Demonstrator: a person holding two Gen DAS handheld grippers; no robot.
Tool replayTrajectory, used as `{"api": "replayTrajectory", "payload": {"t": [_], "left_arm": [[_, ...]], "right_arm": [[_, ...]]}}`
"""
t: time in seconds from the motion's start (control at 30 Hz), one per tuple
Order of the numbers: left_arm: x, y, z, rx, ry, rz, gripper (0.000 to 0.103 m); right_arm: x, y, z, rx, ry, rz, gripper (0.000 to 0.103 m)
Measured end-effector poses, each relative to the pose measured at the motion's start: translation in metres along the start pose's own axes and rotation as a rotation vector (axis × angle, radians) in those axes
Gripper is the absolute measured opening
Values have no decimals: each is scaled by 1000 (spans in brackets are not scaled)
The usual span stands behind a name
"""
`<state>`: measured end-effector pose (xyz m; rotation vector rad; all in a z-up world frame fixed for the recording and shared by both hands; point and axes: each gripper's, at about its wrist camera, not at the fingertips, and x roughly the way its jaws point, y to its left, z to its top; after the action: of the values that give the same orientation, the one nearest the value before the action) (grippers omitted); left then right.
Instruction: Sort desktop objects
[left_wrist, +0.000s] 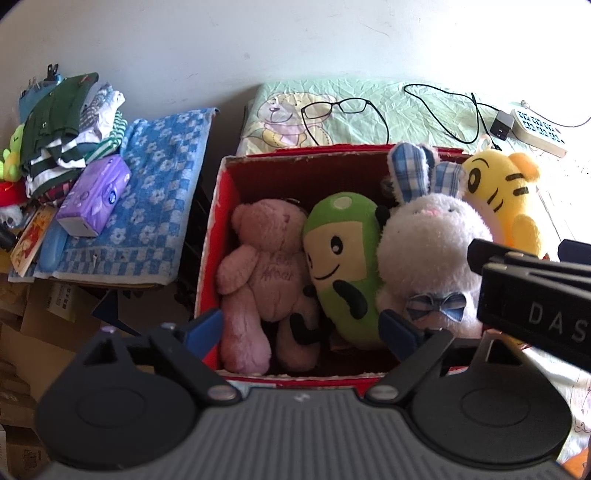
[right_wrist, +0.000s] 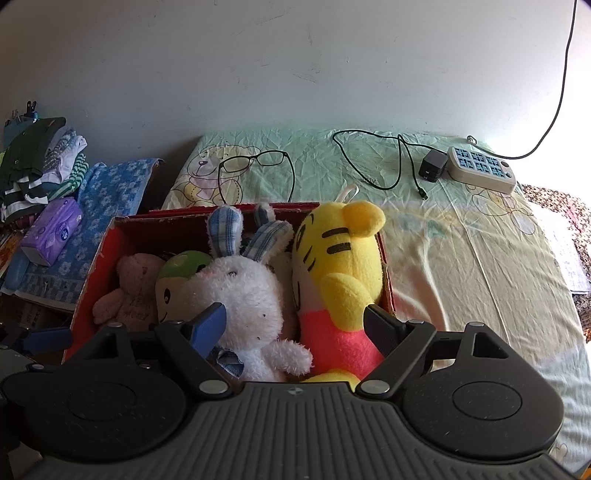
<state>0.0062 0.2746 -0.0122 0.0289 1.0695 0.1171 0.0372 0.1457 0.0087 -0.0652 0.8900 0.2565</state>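
- Far left, off the sorting area: a pile of folded clothes (left_wrist: 62, 122) and a purple tissue pack (left_wrist: 94, 195) on a blue flowered towel (left_wrist: 162, 177); both sit well apart from the box.
- The red box (left_wrist: 218, 229) stands on the bed sheet (right_wrist: 461, 240) and holds four plush toys in a tight row: pink bear (left_wrist: 258, 273), green toy (left_wrist: 343, 258), white rabbit (left_wrist: 428, 251), yellow tiger (right_wrist: 340, 258).
- Left gripper (left_wrist: 306, 328): jaws spread and empty, hovering over the near edge of the box above the bear and the green toy.
- Right gripper (right_wrist: 295, 325): jaws spread too, straddling the rabbit and the tiger without pinching either (as far as the view shows).
- Risk: the tiger stands tall against the right wall and leans past the rim, so a nudge from a finger could tip it out onto the sheet.
- Risk: the toys are packed so closely that closing on one may snag its neighbour and drag it up.
- Behind the box lie glasses (right_wrist: 255, 162), a black cable (right_wrist: 373, 162) with charger (right_wrist: 432, 166), and a power strip (right_wrist: 480, 170); reaching over the plush could catch the cable or press on the glasses.
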Motion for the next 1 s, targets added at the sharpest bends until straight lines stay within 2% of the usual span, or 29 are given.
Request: {"api": "replayTrajectory", "payload": {"t": [0.27, 0.5, 0.8, 0.9, 1.0], "left_arm": [[-3, 0, -4, -14, -1, -7, 100], [-5, -2, -9, -18, 0, -27, 102], [-14, -1, -14, -26, -41, -109, 103], [-17, 0, -14, -36, -45, -167, 103], [-24, -5, -17, -28, -85, -132, 103]], "right_arm": [[-3, -1, -4, 0, -7, -4, 84], [-5, -3, -6, 2, -12, -9, 84], [-14, -2, -8, 13, -43, -9, 84], [-17, -4, -9, 20, -53, -13, 84], [-20, -5, -10, 26, -63, -16, 84]]}}
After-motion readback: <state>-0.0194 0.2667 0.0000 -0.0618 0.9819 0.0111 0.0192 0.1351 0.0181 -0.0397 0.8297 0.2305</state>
